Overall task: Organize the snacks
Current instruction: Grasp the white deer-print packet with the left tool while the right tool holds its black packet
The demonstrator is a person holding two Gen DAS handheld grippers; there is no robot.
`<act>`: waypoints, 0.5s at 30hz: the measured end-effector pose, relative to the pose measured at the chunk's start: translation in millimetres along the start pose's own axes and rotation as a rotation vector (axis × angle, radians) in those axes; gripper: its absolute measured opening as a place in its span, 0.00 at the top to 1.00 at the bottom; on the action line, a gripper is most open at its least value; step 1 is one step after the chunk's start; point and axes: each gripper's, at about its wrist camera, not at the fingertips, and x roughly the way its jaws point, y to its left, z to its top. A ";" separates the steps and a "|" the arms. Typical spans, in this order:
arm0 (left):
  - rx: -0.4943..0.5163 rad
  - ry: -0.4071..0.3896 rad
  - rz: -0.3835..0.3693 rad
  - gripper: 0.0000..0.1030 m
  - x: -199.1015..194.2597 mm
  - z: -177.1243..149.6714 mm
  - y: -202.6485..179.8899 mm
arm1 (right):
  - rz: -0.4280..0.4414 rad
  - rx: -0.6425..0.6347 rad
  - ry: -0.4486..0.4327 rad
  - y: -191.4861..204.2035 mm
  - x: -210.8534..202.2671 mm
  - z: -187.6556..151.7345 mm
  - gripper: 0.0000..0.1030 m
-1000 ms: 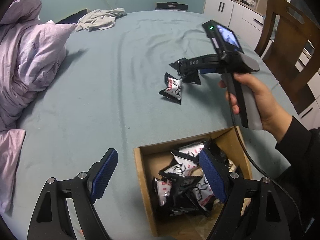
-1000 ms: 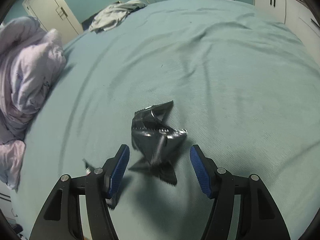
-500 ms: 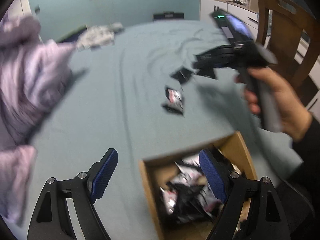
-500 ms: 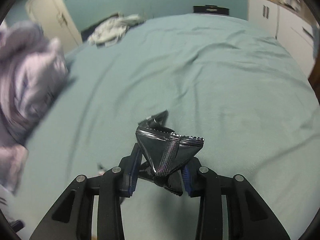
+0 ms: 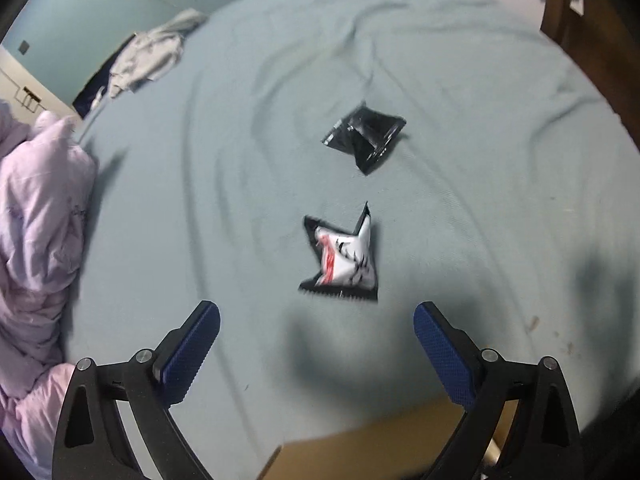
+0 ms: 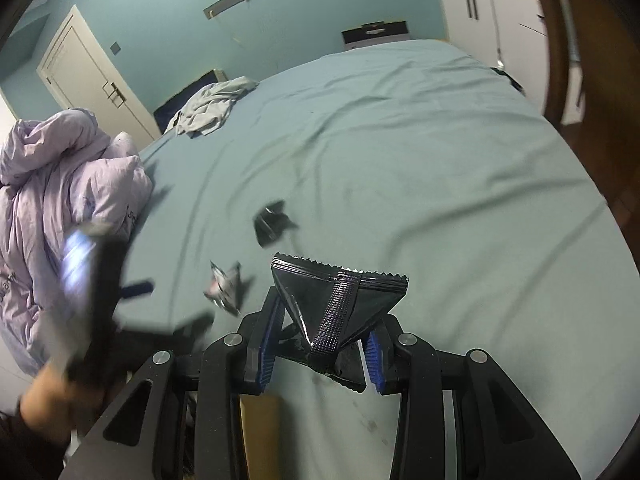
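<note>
A white-and-black snack packet (image 5: 344,260) lies on the teal bedsheet just beyond my left gripper (image 5: 316,314), whose jaws are opening with nothing between them. Farther off lies a black packet (image 5: 366,136). The rim of a cardboard box (image 5: 360,446) shows under this gripper. My right gripper (image 6: 324,336) is shut on another black snack packet (image 6: 340,300) and holds it above the sheet, with the box edge (image 6: 258,432) just below. In the right wrist view, the left gripper (image 6: 168,306) is a blur at left, near the white packet (image 6: 224,284) and the lying black one (image 6: 272,220).
A lilac duvet (image 5: 36,216) is heaped along the left side of the bed. A grey garment (image 6: 212,106) lies at the far edge. A wooden chair (image 5: 592,28) and white cabinets (image 6: 492,20) stand to the right. A door (image 6: 88,80) is at the back left.
My right gripper closed on the black packet and lifted it back toward the box. My left gripper swung forward from over the box to the white packet, and its jaws spread wider.
</note>
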 end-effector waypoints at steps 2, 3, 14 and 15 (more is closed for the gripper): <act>0.001 0.028 -0.011 0.04 16.0 11.8 -3.4 | 0.011 0.022 0.001 -5.0 -10.1 -14.9 0.66; -0.001 0.040 -0.017 0.04 21.0 15.3 -4.4 | 0.014 0.030 0.003 -4.8 -17.9 -23.0 0.66; -0.127 0.148 -0.160 0.71 48.8 17.4 9.6 | 0.077 0.042 -0.009 -9.9 -49.0 -50.1 0.66; -0.138 0.127 -0.149 0.71 40.4 13.7 14.2 | 0.072 0.043 0.004 -10.2 -44.4 -50.4 0.66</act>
